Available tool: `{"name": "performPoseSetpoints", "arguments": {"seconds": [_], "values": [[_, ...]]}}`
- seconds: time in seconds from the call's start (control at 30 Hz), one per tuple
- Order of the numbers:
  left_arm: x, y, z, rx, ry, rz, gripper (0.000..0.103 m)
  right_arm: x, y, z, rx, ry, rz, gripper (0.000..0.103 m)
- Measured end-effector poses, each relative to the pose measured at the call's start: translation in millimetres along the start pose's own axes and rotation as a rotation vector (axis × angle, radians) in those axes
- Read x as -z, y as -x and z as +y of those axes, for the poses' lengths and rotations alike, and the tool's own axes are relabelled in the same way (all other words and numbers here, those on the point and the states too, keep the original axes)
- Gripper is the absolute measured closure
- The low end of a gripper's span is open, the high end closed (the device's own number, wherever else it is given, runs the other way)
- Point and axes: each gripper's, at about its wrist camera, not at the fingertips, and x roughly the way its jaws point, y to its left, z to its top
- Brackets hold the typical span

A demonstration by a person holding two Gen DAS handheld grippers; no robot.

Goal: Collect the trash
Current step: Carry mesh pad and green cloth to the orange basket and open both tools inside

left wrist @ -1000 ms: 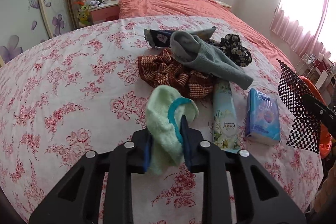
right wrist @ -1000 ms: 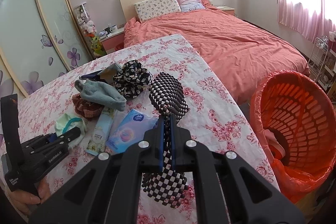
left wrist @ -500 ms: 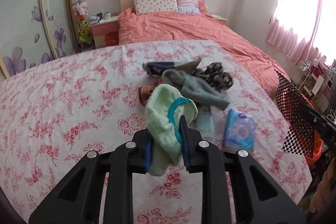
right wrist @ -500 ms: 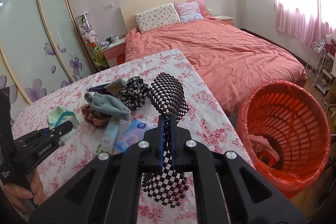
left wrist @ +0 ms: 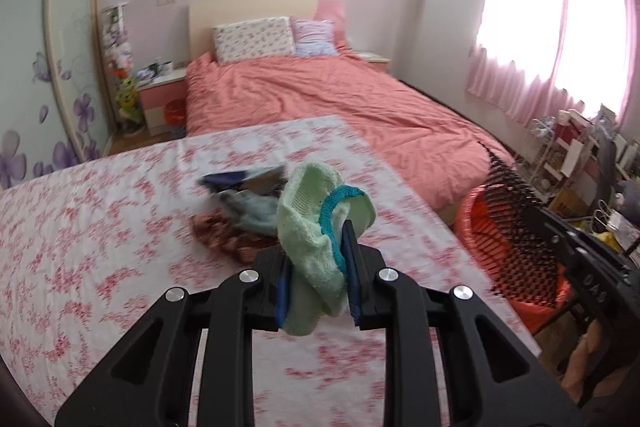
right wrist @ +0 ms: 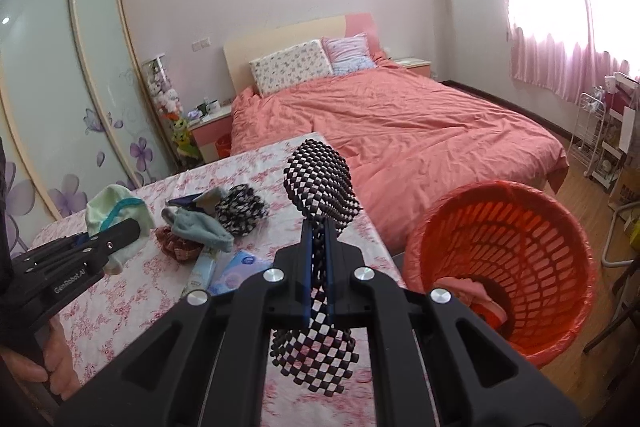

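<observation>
a: basket status?
b: orange basket (right wrist: 500,267) on the floor beside the desk (right wrist: 132,287), pink cloth (right wrist: 468,291) inside.
a: tools?
b: i see left tool (left wrist: 316,283) clenched on the green sock (left wrist: 316,227), right tool (right wrist: 318,267) clamped on the checkered cloth (right wrist: 320,179), both above the desk.

The floral tablecloth (left wrist: 100,235) is motion-blurred in the left wrist view, and the green sock (left wrist: 316,243) hides part of the pile.
</observation>
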Motion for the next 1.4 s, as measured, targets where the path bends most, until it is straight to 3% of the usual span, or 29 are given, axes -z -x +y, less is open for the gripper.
{"name": "performPoseSetpoints", "arguments": {"seconds": [0.5,1.0,1.27,1.4], "values": [[-11.7,-27.0,-97.0,0.2,-0.104,-0.001,0.08,-8.7,34.8,-98.6,0.121,-0.133,-0.095,0.096],[-4.7,-76.4,-192.3,0.348,-0.207,0.08,0.08,0.2,15.3,-177.3,0.187,-0.227,-0.068,0.097],[0.6,-104.7,-221.4,0.361,-0.24,0.138,0.079,4.0,-6.2,-214.4,0.181,-0.304,-0.035,0.096],[4.9,-117.0,-223.5,0.345,-0.242,0.174,0.07,7.2,-14.4,-226.9,0.172,-0.324,-0.021,0.085]]}}
